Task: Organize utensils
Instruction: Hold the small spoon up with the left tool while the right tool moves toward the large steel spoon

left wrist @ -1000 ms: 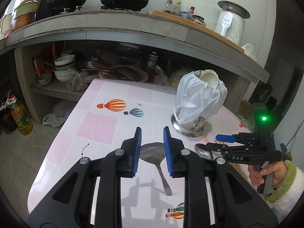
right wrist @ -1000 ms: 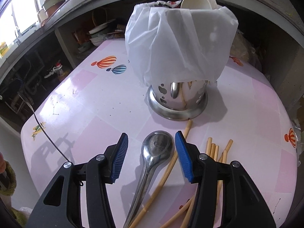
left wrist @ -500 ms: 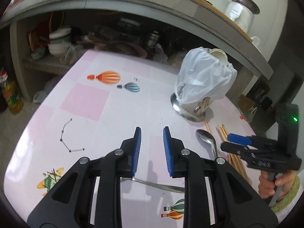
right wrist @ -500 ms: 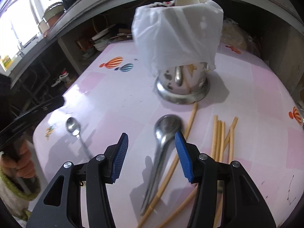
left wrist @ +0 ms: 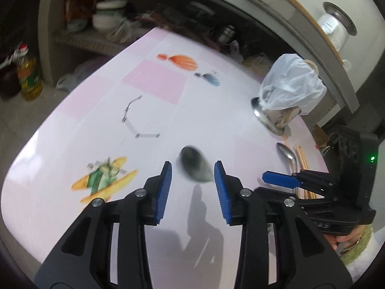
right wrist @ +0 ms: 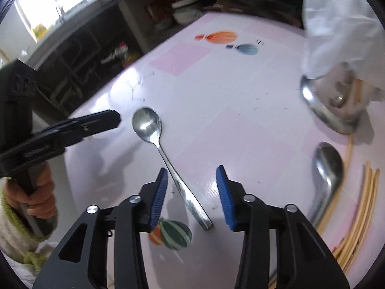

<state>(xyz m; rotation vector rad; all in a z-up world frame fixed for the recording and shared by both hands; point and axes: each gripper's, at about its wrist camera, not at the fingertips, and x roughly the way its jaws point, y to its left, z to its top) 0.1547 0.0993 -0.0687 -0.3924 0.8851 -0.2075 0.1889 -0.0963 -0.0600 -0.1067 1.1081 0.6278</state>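
- Between the right gripper's (right wrist: 192,193) blue fingers (right wrist: 159,196) lies the handle of a small steel spoon (right wrist: 166,159), flat on the pink tablecloth (right wrist: 240,120); its bowl points away, ahead and left of the fingertips, and its handle end sits just short of the right-hand finger.
- Those jaws have just been closing, yet the pads stand clear of the handle on both sides: nothing is grasped.
- Beyond the left gripper's (left wrist: 193,172) fingertips, in its own view, the same spoon's bowl shows as a dark blur between the two pads; these jaws have just been opening and hold nothing.
- My reading: the step in hand is picking this spoon up. Next the right jaws must sink around the thin, flat handle and pinch it squarely; it lies slanted across the gap and could skate on the glossy cloth.
- Right of the right fingers lie a larger steel spoon (right wrist: 326,173) and a bundle of bamboo chopsticks (right wrist: 361,207), not yet sorted.
- Farther ahead and right stands the steel utensil holder (right wrist: 336,106), draped with a white plastic bag (right wrist: 336,29); through its cut-outs a few chopsticks seem to stand inside, and the rest of its contents are hidden.
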